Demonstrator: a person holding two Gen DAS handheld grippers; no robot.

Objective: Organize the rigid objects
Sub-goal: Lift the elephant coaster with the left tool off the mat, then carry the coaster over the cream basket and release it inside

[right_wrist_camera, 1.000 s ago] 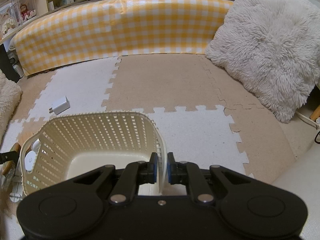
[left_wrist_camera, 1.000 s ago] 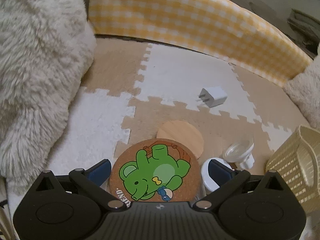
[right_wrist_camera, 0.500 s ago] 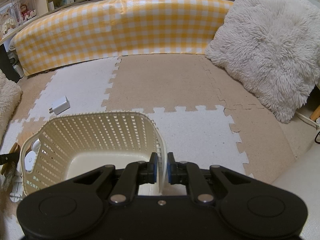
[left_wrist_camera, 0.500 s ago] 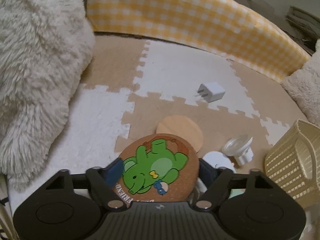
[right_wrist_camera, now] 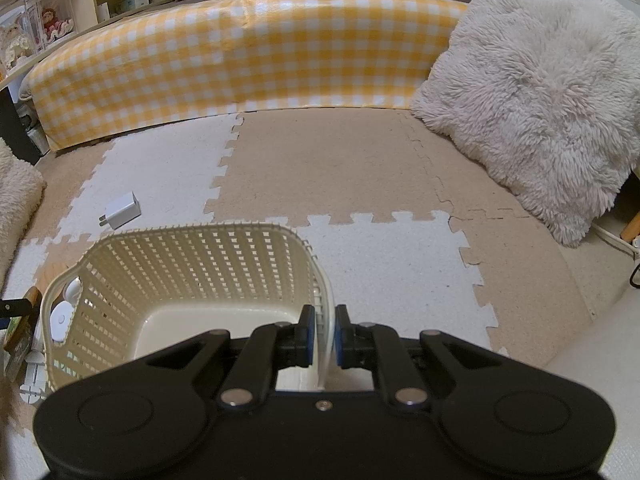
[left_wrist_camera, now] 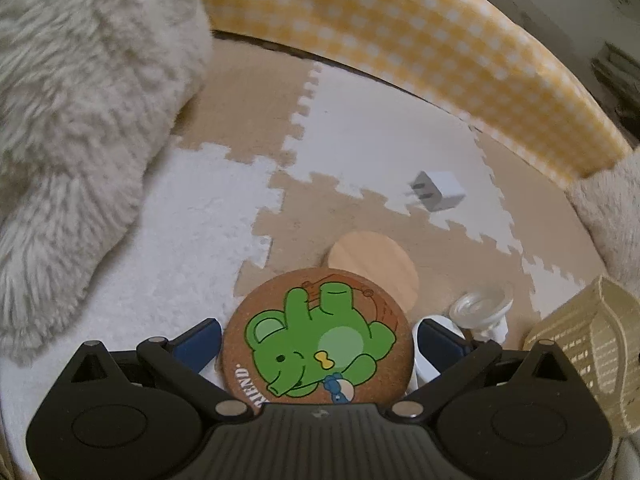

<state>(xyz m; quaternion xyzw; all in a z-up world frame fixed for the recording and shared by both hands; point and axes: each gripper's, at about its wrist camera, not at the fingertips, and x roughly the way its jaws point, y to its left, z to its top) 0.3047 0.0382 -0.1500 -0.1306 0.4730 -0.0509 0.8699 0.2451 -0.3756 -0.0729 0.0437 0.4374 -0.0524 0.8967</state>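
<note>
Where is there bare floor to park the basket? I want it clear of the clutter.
Free: mat between gingham bumper, fluffy cushion and basket. Crowded: left of the basket, around cork coaster, wooden disc, clear cup.

Floor: interlocking foam tiles, tan and white, filling mid-frame.
Bolster: yellow-and-white check, curving across the top.
Cushion: shaggy white, upper right.
Second cushion: same shaggy pile, left side.
Shelves: upper left corner, possibly dolls inside, too small to tell.
</note>
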